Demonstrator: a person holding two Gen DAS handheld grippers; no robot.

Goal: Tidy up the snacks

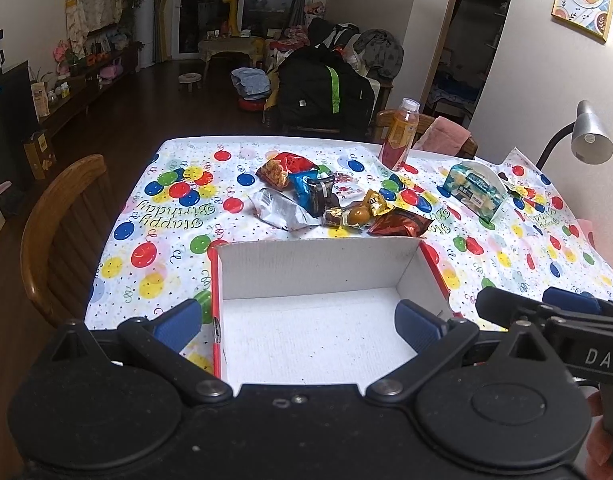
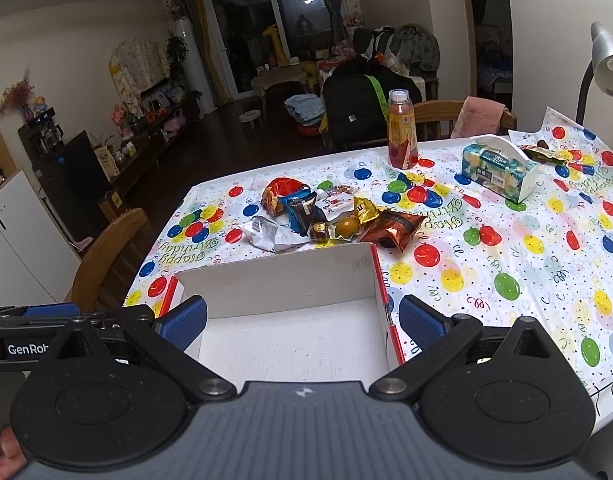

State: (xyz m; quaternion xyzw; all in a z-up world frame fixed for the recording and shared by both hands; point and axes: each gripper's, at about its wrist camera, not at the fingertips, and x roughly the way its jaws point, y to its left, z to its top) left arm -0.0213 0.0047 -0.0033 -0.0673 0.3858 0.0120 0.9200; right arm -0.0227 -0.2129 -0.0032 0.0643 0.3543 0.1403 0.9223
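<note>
Snacks [image 1: 330, 196] lie heaped just beyond the empty box's [image 1: 318, 256] far wall; both grippers' fingers [image 1: 176, 320] [image 2: 424, 322] gape empty.

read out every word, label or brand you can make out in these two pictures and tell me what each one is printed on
"Happy Birthday": on the balloon tablecloth, upside down from here, repeated across it.
"DAS": on the right claw's body, cut off by the left view's edge.
"GenRob": on the left claw's body, cut off in the right view.
"TISSU": on the tissue pack, partly readable; the rest is blurred.
Snack wrappers and bottle label: too small to read.
</note>
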